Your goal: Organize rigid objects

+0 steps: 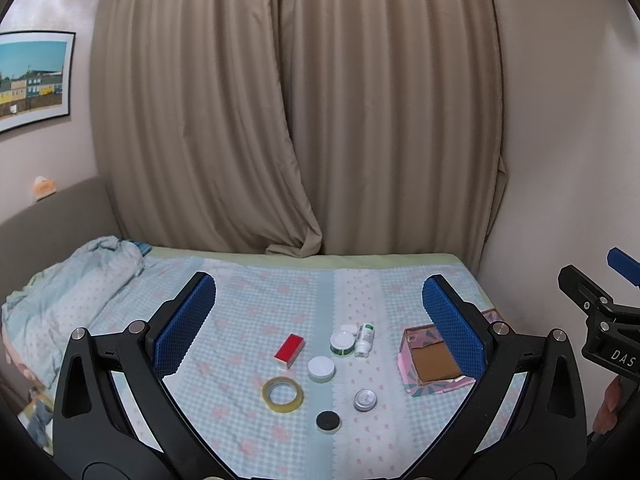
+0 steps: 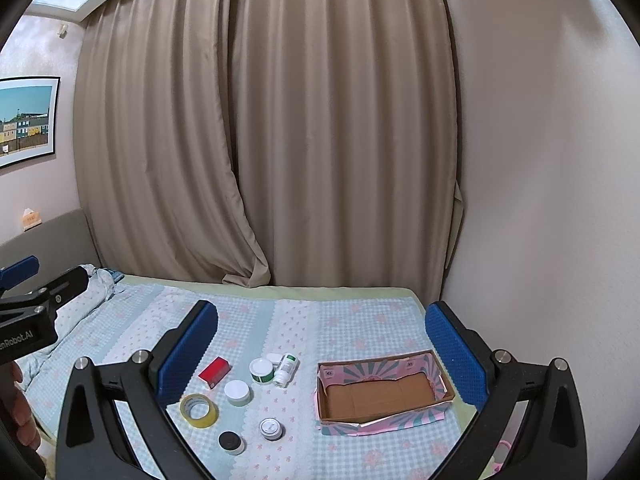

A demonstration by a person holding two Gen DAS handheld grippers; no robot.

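Both grippers are held above the bed [image 2: 360, 320], and nothing is gripped. The left gripper [image 1: 318, 316] is spread wide, its blue pads apart with only bedspread between them. The right gripper [image 2: 322, 344] is likewise released, its fingers parted over the objects and the box.

On the checked bedspread a loose cluster is laid out. A red box [image 2: 215, 371] is seen at the far left, with a yellow tape roll [image 2: 199, 410] nearer the camera. A white-lidded jar [image 2: 237, 392] sits just beside the tape. Behind it a green-banded jar [image 2: 262, 371] is touching a white bottle [image 2: 286, 370], which is lying on its side; a small white case [image 2: 273, 358] is tucked behind them, though its shape is hard to make out. A silver tin [image 2: 271, 428] and a black-lidded jar [image 2: 231, 442] are placed nearest.

The open cardboard box [image 2: 384, 392] is set well apart to the right, and only its brown floor is seen inside.
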